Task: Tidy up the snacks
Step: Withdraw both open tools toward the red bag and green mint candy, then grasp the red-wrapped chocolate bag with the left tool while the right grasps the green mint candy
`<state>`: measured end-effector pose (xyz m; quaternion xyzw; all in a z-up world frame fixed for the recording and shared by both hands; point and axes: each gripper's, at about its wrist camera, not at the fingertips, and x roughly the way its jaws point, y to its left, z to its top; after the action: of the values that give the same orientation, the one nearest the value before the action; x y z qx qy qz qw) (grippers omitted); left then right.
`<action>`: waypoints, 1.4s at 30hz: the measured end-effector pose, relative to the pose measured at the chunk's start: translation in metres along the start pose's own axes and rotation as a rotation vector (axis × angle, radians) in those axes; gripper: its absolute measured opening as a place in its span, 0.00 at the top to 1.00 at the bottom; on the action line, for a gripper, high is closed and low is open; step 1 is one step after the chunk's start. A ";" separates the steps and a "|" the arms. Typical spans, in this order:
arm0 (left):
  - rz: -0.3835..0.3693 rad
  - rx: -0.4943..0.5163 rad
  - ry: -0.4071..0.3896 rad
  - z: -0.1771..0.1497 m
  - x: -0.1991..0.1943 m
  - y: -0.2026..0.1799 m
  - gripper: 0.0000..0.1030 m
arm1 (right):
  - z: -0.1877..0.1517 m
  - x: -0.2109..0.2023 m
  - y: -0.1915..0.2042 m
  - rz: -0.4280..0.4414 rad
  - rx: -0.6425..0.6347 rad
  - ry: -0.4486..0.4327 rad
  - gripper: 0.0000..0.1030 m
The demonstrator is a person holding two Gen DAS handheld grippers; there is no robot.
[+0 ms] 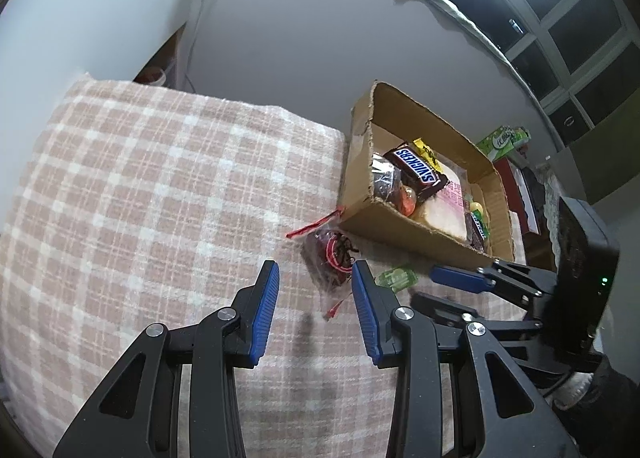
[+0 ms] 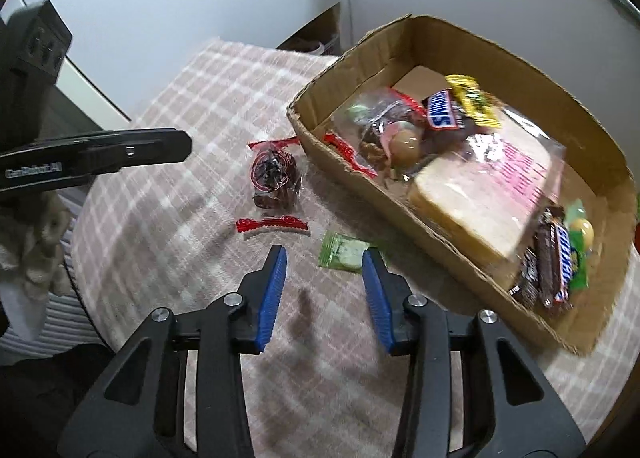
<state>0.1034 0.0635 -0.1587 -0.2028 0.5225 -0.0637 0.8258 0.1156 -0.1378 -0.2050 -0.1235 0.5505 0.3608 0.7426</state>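
A cardboard box (image 1: 404,225) (image 2: 344,165) on the checked cloth holds Snickers bars (image 1: 416,167) (image 2: 442,109), a wrapped bread slice (image 2: 480,197) and other snacks. A clear red-edged bag of dark dried fruit (image 1: 330,258) (image 2: 274,175) lies on the cloth in front of the box. A small green candy (image 1: 396,278) (image 2: 344,254) lies beside it. My left gripper (image 1: 316,274) is open, just short of the dried-fruit bag. My right gripper (image 2: 324,258) is open, with the green candy just ahead between its fingertips. Both are empty.
The pink checked cloth (image 1: 140,197) covers the table, which drops off at its far and left edges. A green package (image 1: 502,141) and books stand beyond the box. A wall rises behind the table.
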 end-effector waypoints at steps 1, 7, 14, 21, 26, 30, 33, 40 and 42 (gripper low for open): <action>0.000 -0.004 0.000 0.000 0.000 0.001 0.65 | 0.001 0.002 0.001 0.003 -0.005 0.001 0.60; -0.006 -0.034 -0.003 -0.002 -0.002 0.011 0.65 | 0.011 0.020 0.005 0.001 -0.059 0.022 0.59; -0.012 -0.046 0.003 -0.005 -0.002 0.019 0.65 | 0.012 0.040 0.009 -0.014 -0.090 0.085 0.61; -0.018 -0.054 0.011 -0.007 0.004 0.018 0.65 | 0.001 0.034 -0.001 0.006 -0.032 0.107 0.61; -0.027 -0.049 0.029 -0.012 0.011 0.014 0.65 | -0.023 0.023 -0.010 0.031 0.041 0.105 0.61; -0.039 -0.045 0.046 -0.016 0.015 0.010 0.65 | -0.036 0.009 -0.019 0.052 0.087 0.064 0.61; -0.042 -0.034 0.054 -0.017 0.019 0.004 0.65 | -0.037 0.004 -0.027 0.025 0.077 0.035 0.61; -0.075 -0.030 0.066 -0.015 0.025 -0.007 0.65 | -0.037 0.017 -0.024 0.027 0.025 0.105 0.60; -0.075 -0.032 0.071 -0.013 0.029 -0.010 0.65 | -0.043 0.015 -0.021 0.067 0.059 0.116 0.60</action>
<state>0.1060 0.0414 -0.1836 -0.2332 0.5443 -0.0934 0.8004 0.1002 -0.1720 -0.2388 -0.1036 0.6068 0.3612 0.7004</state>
